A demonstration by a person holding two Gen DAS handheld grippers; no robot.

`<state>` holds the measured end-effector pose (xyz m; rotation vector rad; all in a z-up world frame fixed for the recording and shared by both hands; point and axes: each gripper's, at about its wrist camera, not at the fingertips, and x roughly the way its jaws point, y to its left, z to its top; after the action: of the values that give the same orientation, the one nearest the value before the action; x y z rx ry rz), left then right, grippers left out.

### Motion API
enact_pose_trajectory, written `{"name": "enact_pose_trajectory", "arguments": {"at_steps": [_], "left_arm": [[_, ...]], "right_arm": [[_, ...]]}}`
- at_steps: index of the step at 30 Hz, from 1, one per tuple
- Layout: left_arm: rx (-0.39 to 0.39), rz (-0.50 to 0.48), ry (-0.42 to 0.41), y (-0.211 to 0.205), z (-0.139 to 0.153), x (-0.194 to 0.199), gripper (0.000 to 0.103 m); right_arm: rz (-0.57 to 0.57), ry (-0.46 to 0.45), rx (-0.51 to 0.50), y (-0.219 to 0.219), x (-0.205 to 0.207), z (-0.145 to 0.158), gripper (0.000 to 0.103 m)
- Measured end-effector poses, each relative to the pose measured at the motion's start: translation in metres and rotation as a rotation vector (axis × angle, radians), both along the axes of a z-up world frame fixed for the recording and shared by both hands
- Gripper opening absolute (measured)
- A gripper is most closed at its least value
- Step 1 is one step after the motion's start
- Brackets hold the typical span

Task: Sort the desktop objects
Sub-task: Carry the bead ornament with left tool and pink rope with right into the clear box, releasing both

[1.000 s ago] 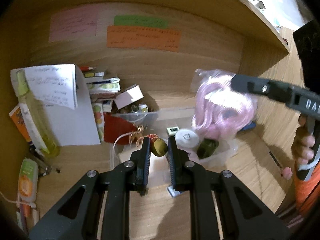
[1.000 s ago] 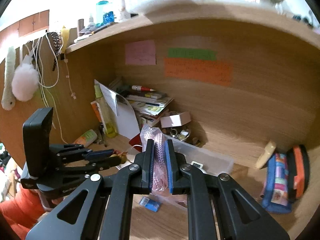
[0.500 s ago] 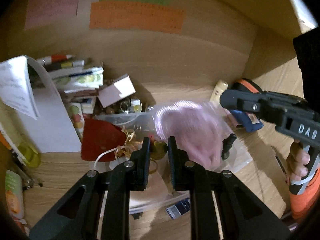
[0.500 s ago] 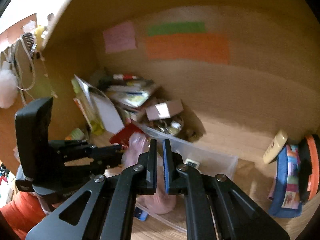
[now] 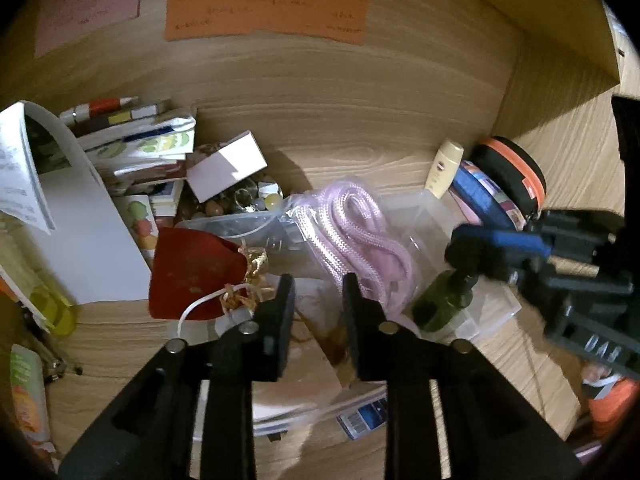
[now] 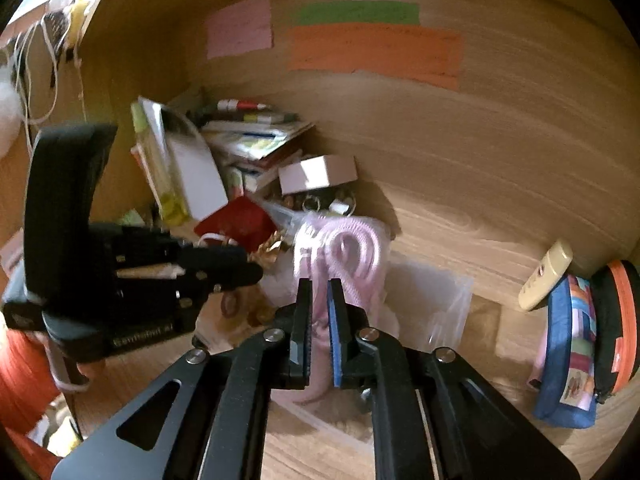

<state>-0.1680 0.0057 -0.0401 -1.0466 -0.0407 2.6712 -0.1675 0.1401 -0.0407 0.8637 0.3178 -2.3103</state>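
One soft, light bag of pink cord (image 6: pixel 340 256) lies over the clear box (image 5: pixel 472 276) at twelve o'clock from the right gripper (image 6: pixel 318 320), which pinches its slippery plastic; the left gripper (image 5: pixel 318 300) gapes, empty.

I am seeing orange note (image 5: pixel 266 12), green note (image 6: pixel 358 13), pink note (image 6: pixel 239 31) sticking on the wooden back panel (image 5: pixel 340 92).

Notes' (image 5: pixel 266 16) handwriting too small

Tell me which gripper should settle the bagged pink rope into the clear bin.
Right. The right gripper is already shut on the bagged pink rope above the clear bin; the left gripper holds nothing.
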Motion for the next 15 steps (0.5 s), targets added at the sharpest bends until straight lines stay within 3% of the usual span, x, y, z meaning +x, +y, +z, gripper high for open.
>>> {"name": "enact_pose_trajectory", "arguments": {"at_steps": [2,7,15], "left_arm": [[0.001,0.004,0.016,-0.002,0.004,0.006,0.033],[0.002,0.018,0.072,-0.008,0.017,0.027,0.041],[-0.022,0.040,0.137,-0.028,0.024,0.069,0.057]], "right_arm": [[0.008,0.005,0.010,-0.002,0.008,-0.002,0.013],[0.013,0.018,-0.001,-0.003,0.031,-0.002,0.033],[0.014,0.022,0.005,-0.008,0.071,-0.009,0.044]]}}
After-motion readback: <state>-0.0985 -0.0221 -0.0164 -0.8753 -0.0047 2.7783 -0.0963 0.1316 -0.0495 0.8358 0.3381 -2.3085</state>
